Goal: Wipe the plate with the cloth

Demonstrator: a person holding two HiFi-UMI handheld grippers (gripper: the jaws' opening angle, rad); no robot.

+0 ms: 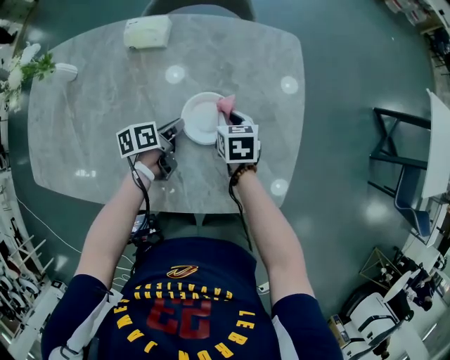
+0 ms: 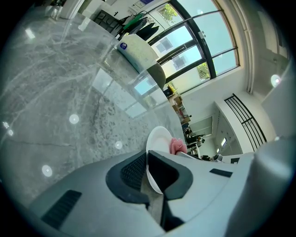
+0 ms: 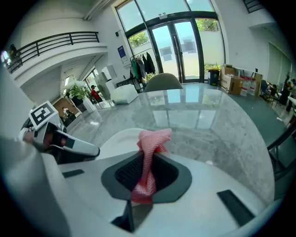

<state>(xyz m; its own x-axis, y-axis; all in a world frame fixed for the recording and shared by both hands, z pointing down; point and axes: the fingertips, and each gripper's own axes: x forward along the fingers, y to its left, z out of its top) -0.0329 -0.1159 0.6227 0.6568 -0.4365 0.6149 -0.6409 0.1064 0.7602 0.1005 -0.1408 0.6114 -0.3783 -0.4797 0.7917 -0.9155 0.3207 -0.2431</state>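
Note:
A small white plate (image 1: pixel 200 118) lies near the front middle of the grey marble table (image 1: pixel 105 91). My left gripper (image 1: pixel 174 131) is shut on the plate's left rim; in the left gripper view the plate (image 2: pixel 157 143) stands edge-on between the jaws. My right gripper (image 1: pixel 235 118) is shut on a pink mesh cloth (image 1: pixel 226 105), held at the plate's right edge. In the right gripper view the cloth (image 3: pixel 150 148) sticks up from the jaws over the plate (image 3: pixel 118 139), and the left gripper (image 3: pixel 69 147) shows at left. The cloth (image 2: pixel 176 146) peeks past the plate's far side in the left gripper view.
A white tissue pack (image 1: pixel 148 31) sits at the table's far edge, a flower bunch (image 1: pixel 24 70) at the far left. A chair back (image 1: pixel 197 7) stands behind the table. A dark-framed chair (image 1: pixel 411 176) stands on the floor to the right.

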